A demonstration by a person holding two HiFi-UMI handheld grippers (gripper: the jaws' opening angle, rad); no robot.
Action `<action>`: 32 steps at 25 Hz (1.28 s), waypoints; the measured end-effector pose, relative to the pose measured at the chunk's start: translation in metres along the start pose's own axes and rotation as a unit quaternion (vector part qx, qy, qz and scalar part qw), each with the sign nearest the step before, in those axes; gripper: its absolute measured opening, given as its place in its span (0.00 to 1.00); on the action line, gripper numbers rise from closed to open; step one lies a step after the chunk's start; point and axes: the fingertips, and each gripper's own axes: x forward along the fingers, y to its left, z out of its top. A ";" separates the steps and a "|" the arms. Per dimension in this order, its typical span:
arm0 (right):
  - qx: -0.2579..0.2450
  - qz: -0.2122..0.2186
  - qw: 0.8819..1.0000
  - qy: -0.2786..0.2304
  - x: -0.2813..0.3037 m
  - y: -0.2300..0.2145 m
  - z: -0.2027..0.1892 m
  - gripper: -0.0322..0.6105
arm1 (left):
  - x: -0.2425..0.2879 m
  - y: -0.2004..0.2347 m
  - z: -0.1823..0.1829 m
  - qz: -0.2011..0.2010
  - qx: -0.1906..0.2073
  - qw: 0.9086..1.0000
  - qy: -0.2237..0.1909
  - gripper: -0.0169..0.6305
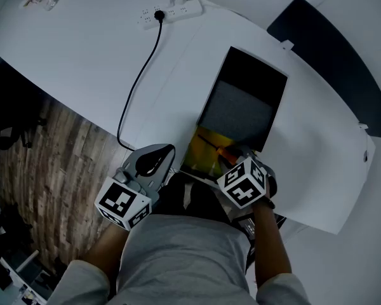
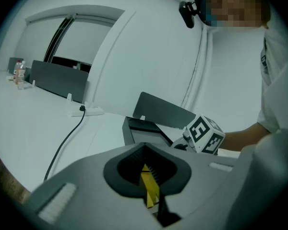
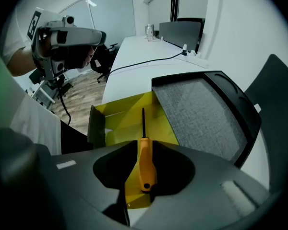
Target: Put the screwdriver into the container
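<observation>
- Table (image 1: 82,62): your work sits at its near edge, close to your body, so the open room is ahead and to the right. The power cable (image 1: 140,75) runs well apart to the left.
- Case (image 1: 244,107): it lies open, its grey padded half just behind the container, which limits forward travel.
- Container (image 3: 117,119): yellow, open on top, with low walls to clear.
- Left gripper (image 2: 148,183): held off to the container's left, out of the way. Its jaws are nearly together and, as far as you can judge, grip nothing (the yellow sliver looks like the container beyond).
- Right gripper (image 3: 145,174): clamped on the orange handle.
- Screwdriver (image 3: 144,145): above the container with its shaft pointing forward, probably lined up for lowering; not yet inside.
</observation>
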 end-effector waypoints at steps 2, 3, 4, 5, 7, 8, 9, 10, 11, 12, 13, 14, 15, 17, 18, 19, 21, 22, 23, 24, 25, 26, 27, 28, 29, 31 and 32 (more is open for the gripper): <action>0.008 -0.002 1.000 -0.019 -0.007 -0.003 0.002 0.22 | 0.001 -0.003 0.001 -0.001 0.003 1.000 0.001 0.03; 0.013 -0.003 1.000 -0.029 -0.011 -0.004 0.003 0.21 | 0.001 -0.006 0.001 -0.002 0.005 1.000 0.002 0.03; 0.017 -0.003 0.999 -0.038 -0.014 -0.005 0.004 0.21 | 0.002 -0.008 0.001 -0.003 0.008 1.000 0.003 0.03; 0.022 -0.003 0.999 -0.047 -0.019 -0.006 0.005 0.21 | 0.004 -0.011 0.001 -0.005 0.011 1.000 0.003 0.03; 0.031 -0.003 0.997 -0.067 -0.027 -0.008 0.007 0.19 | 0.006 -0.018 0.003 -0.010 0.013 1.000 0.003 0.03; 0.034 -0.004 0.997 -0.076 -0.032 -0.010 0.008 0.18 | 0.007 -0.021 0.004 -0.013 0.015 1.000 0.003 0.03; 0.035 -0.006 0.996 -0.085 -0.036 -0.011 0.008 0.17 | 0.008 -0.025 0.006 -0.015 0.017 1.000 0.002 0.03; 0.037 -0.009 0.995 -0.094 -0.040 -0.013 0.009 0.16 | 0.009 -0.028 0.008 -0.017 0.020 1.000 0.001 0.03; 0.039 -0.013 0.994 -0.104 -0.045 -0.015 0.010 0.13 | 0.010 -0.030 0.010 -0.018 0.023 1.000 0.001 0.03; 0.043 -0.017 0.992 -0.115 -0.050 -0.017 0.010 0.11 | 0.011 -0.032 0.011 -0.020 0.028 0.999 0.000 0.03; 0.049 -0.020 0.991 -0.126 -0.055 -0.020 0.011 0.08 | 0.011 -0.034 0.013 -0.020 0.031 0.999 -0.001 0.03; 0.056 -0.023 0.989 -0.138 -0.061 -0.021 0.012 0.07 | 0.011 -0.036 0.015 -0.020 0.032 0.999 -0.002 0.03; 0.062 -0.025 0.986 -0.150 -0.068 -0.022 0.013 0.07 | 0.011 -0.038 0.018 -0.020 0.033 0.999 -0.003 0.03; 0.072 -0.025 0.981 -0.176 -0.080 -0.024 0.016 0.07 | 0.011 -0.043 0.021 -0.022 0.037 0.999 -0.004 0.03; 0.078 -0.023 0.978 -0.190 -0.086 -0.025 0.017 0.07 | 0.012 -0.045 0.023 -0.023 0.039 0.999 -0.004 0.03; 0.085 -0.021 0.975 -0.205 -0.093 -0.026 0.019 0.07 | 0.012 -0.047 0.024 -0.024 0.042 0.999 -0.004 0.03; 0.098 -0.020 0.967 -0.235 -0.105 -0.028 0.021 0.07 | 0.014 -0.052 0.027 -0.026 0.045 0.999 -0.006 0.03; 0.103 -0.022 0.963 -0.246 -0.110 -0.028 0.022 0.07 | 0.014 -0.055 0.029 -0.027 0.046 0.999 -0.007 0.03; 0.107 -0.023 0.961 -0.256 -0.115 -0.028 0.022 0.07 | 0.015 -0.057 0.030 -0.028 0.045 0.999 -0.009 0.03; 0.110 -0.024 0.958 -0.263 -0.119 -0.027 0.022 0.07 | 0.015 -0.060 0.030 -0.028 0.044 0.999 -0.010 0.03; 0.114 -0.023 0.956 -0.270 -0.123 -0.026 0.022 0.07 | 0.015 -0.062 0.031 -0.028 0.043 0.999 -0.011 0.03; 0.119 -0.020 0.953 -0.278 -0.127 -0.024 0.022 0.07 | 0.015 -0.063 0.033 -0.028 0.041 0.999 -0.012 0.03; 0.124 -0.016 0.949 -0.289 -0.131 -0.023 0.024 0.07 | 0.015 -0.064 0.034 -0.027 0.040 0.999 -0.013 0.03; 0.128 -0.011 0.945 -0.301 -0.135 -0.021 0.026 0.07 | 0.015 -0.066 0.036 -0.027 0.041 0.999 -0.014 0.03; 0.134 -0.005 0.940 -0.313 -0.139 -0.019 0.028 0.07 | 0.015 -0.067 0.037 -0.027 0.043 0.999 -0.015 0.03; 0.145 0.004 0.934 -0.326 -0.145 -0.016 0.030 0.07 | 0.014 -0.071 0.039 -0.028 0.048 0.998 -0.015 0.03; 0.148 0.004 0.932 -0.330 -0.148 -0.015 0.031 0.07 | 0.013 -0.072 0.040 -0.029 0.051 0.998 -0.015 0.03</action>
